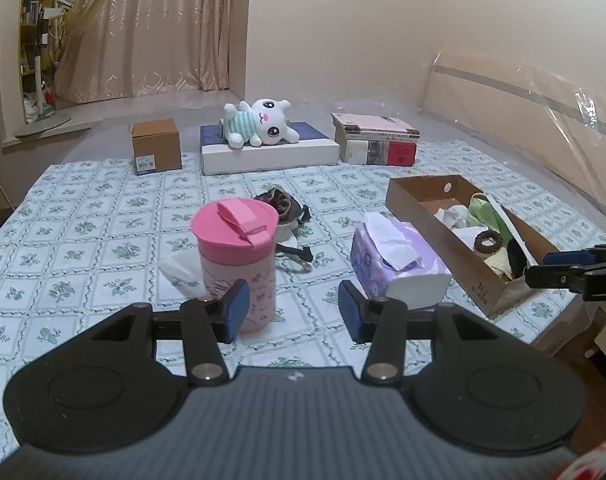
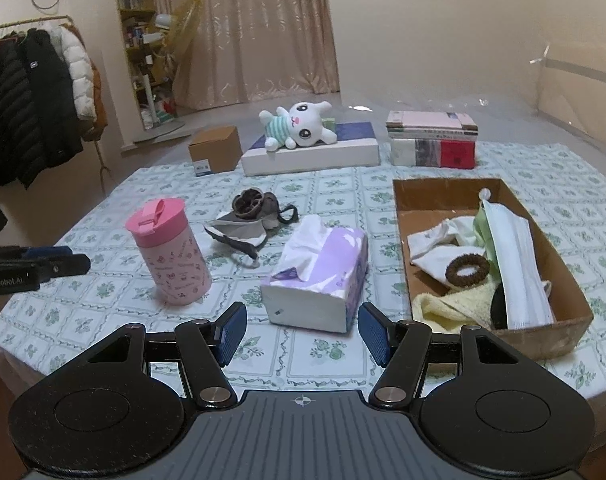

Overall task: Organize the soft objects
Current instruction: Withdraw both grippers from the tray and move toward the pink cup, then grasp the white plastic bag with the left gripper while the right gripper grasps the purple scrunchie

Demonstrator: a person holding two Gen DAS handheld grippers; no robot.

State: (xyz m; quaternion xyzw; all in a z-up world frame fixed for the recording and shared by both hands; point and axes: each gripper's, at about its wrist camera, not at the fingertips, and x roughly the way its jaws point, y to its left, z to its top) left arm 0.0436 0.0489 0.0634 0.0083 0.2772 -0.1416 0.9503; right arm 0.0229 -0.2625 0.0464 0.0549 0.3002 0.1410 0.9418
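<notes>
Left wrist view: the left gripper [image 1: 290, 307] is released, holding nothing, near the pink cup [image 1: 237, 264]. Right wrist view: the right gripper [image 2: 302, 333] is released too. Far off, the plush bunny [image 2: 299, 125] lies on a white box [image 2: 311, 156]; the cardboard tray [image 2: 559, 264] holds cloths on the right.

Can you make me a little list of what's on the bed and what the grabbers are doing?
surface: bed with flowered sheet
tidy box: cardboard tray, holding cloths, a hair tie and a mask
still loose: grey fabric heap in the middle
also on sheet: pink cup, tissue pack
far side: plush toy on a flat box, books, small carton
left hand-held gripper: open, empty
right hand-held gripper: open, empty
</notes>
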